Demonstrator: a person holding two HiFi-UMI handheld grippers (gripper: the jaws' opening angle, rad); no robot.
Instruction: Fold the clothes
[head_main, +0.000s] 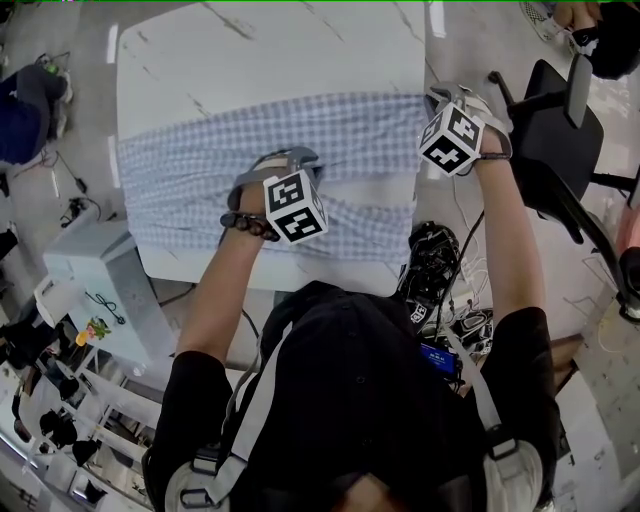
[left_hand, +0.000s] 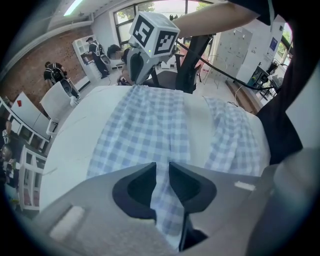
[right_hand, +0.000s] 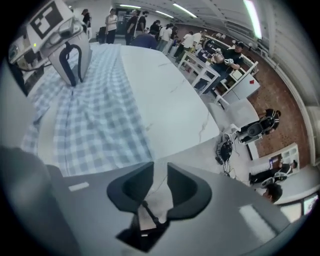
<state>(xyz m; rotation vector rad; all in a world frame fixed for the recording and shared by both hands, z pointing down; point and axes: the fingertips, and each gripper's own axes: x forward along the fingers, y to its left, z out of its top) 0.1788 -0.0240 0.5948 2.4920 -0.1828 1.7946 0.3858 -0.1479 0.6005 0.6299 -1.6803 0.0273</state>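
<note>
Left claw (left_hand: 162, 169) clamped on checked cloth (left_hand: 145, 130); right claw (right_hand: 160, 169) slightly apart, empty.

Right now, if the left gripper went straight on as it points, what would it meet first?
The left gripper is shut on the checked cloth: that first, then probably the white table beneath.

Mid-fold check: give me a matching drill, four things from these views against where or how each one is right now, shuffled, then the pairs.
Things
1. left gripper
2. right gripper
3. checked cloth
4. black chair

Place or state
A. on the floor beyond the right side of the table
B. spread across the table
C. shut on the cloth
D. holding nothing, at the table's right edge

Pairs: 1-C, 2-D, 3-B, 4-A
</note>
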